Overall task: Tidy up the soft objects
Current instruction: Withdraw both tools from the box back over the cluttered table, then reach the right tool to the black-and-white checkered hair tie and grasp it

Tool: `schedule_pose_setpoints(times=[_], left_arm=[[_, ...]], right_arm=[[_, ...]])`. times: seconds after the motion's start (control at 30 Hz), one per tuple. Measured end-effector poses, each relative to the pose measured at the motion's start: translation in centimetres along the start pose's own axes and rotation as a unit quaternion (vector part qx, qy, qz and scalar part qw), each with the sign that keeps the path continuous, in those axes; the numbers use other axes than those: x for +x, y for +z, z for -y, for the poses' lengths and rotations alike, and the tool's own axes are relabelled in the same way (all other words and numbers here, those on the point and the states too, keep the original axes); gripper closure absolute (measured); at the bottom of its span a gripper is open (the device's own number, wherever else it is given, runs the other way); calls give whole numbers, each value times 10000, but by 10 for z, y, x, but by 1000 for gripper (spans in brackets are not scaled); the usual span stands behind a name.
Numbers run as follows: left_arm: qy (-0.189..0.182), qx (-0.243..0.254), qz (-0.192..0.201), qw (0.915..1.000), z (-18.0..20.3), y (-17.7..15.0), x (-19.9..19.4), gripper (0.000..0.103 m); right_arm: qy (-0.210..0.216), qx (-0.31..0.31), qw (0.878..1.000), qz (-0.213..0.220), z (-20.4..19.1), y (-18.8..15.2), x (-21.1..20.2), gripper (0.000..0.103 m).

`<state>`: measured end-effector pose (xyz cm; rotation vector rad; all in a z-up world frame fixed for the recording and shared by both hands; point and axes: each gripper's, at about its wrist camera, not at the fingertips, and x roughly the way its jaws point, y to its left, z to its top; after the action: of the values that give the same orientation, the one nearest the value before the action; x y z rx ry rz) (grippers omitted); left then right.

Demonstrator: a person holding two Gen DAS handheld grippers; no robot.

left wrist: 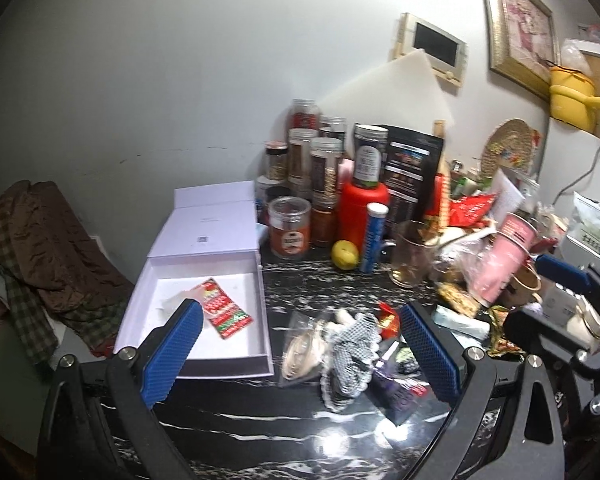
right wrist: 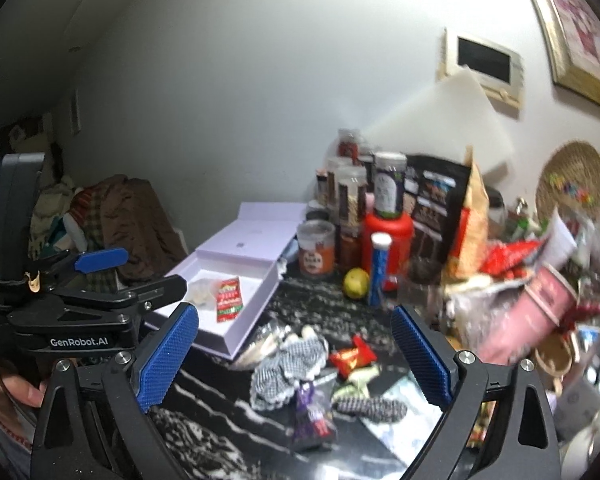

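A black-and-white checked fabric piece (left wrist: 350, 354) (right wrist: 288, 364) lies on the dark marble table (left wrist: 260, 432), with a clear packet (left wrist: 300, 346) and a purple packet (left wrist: 396, 390) (right wrist: 312, 416) touching it. A second checked fabric roll (right wrist: 372, 402) and a red candy wrapper (right wrist: 352, 358) lie beside them. My left gripper (left wrist: 306, 344) (right wrist: 152, 270) hangs open above the pile. My right gripper (right wrist: 296, 352) (left wrist: 540, 296) is open too, nothing between its blue pads. An open white box (left wrist: 204, 276) (right wrist: 236, 280) holds a red sachet (left wrist: 226, 312) (right wrist: 228, 294).
Jars (left wrist: 290, 226), a red bottle (left wrist: 364, 212), a lemon (left wrist: 345, 254) and a blue tube (left wrist: 374, 236) stand at the back. A glass cup (left wrist: 410, 254), a pink tin (left wrist: 504, 256) and bags crowd the right. Brown clothing (left wrist: 52, 256) is piled left of the table.
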<state>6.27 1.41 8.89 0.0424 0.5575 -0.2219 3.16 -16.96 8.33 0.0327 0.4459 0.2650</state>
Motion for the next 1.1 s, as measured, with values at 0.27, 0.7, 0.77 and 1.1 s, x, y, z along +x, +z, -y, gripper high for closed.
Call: schedule_pose_setpoints(times=[0.27,0.7,0.77,1.1], left_arm=[[-442,176,-440,9979,30,-30,18,3],[-657,-154,-931,9934,41,-74,45,3],[-662,-161,-1041,9922,45,-81,50,3],[-628,-224,-1531,9860,61,-95,78,3]], right_arm=[[-203,108,9993,-304,15,-39,-5,5],[-179,383,9960,-788,41,-86,6,5],[-142,381,9954,-869,45,-91,10,5],[-31,341,9931,-1118,77,-106,35,5]])
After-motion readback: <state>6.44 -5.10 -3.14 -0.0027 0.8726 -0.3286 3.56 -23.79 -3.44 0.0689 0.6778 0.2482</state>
